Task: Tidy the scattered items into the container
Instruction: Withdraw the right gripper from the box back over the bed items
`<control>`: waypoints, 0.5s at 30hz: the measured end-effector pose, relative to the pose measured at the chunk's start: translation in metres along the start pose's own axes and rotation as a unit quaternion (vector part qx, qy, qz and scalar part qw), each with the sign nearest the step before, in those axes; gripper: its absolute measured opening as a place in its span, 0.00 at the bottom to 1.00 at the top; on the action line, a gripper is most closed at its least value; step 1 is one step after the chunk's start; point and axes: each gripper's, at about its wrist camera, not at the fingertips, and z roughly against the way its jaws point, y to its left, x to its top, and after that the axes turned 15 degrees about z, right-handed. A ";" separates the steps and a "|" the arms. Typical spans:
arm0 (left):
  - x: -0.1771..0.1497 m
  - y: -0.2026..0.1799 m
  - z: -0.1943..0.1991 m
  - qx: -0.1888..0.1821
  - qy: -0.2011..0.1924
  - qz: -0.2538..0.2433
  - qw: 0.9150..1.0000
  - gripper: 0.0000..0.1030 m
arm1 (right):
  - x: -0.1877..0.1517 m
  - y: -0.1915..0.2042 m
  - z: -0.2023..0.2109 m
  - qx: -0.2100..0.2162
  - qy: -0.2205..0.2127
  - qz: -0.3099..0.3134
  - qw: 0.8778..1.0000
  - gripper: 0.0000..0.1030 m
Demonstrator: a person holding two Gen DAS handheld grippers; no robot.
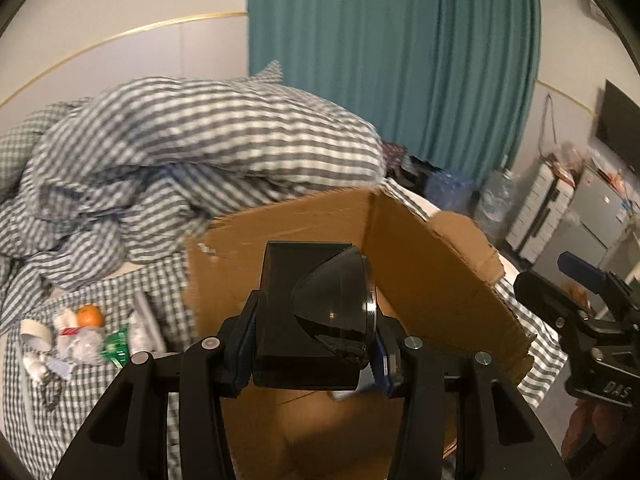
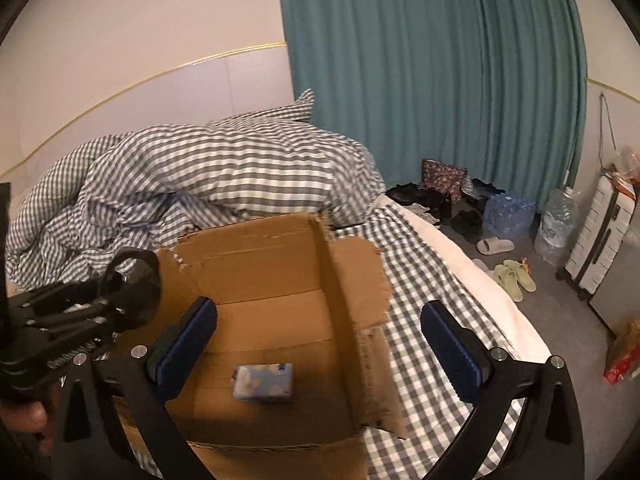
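Observation:
My left gripper [image 1: 314, 332] is shut on a black boxy object with a dark domed side [image 1: 312, 300], which hangs over the open cardboard box [image 1: 420, 248]. To the left of the box, small items lie scattered on the checked sheet: an orange [image 1: 89, 315], a green packet [image 1: 118, 344], a roll of tape [image 1: 36, 334] and crumpled white wrappers. In the right wrist view my right gripper [image 2: 318, 314] stands open above the box [image 2: 260, 260] with nothing between its fingers. A blue patterned tissue pack [image 2: 264, 382] lies on the box floor.
A bunched grey-checked duvet [image 2: 224, 168] is piled behind the box. A teal curtain [image 2: 440, 80] hangs beyond the bed. On the floor to the right are slippers [image 2: 514, 278], a pack of water bottles [image 2: 508, 210] and a white suitcase [image 2: 604, 232].

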 end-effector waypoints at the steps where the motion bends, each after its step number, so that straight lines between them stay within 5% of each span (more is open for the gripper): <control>1: -0.001 -0.004 -0.004 -0.001 0.003 -0.004 1.000 0.46 | -0.002 -0.004 0.001 -0.001 0.000 -0.004 1.000 0.99; 7: -0.006 -0.017 -0.018 -0.001 0.010 -0.015 1.000 0.47 | -0.008 -0.017 0.000 -0.003 -0.002 -0.020 1.000 0.99; 15: -0.001 -0.007 -0.002 0.012 -0.017 -0.010 1.000 0.98 | -0.004 -0.012 0.002 0.001 -0.005 -0.019 1.000 0.99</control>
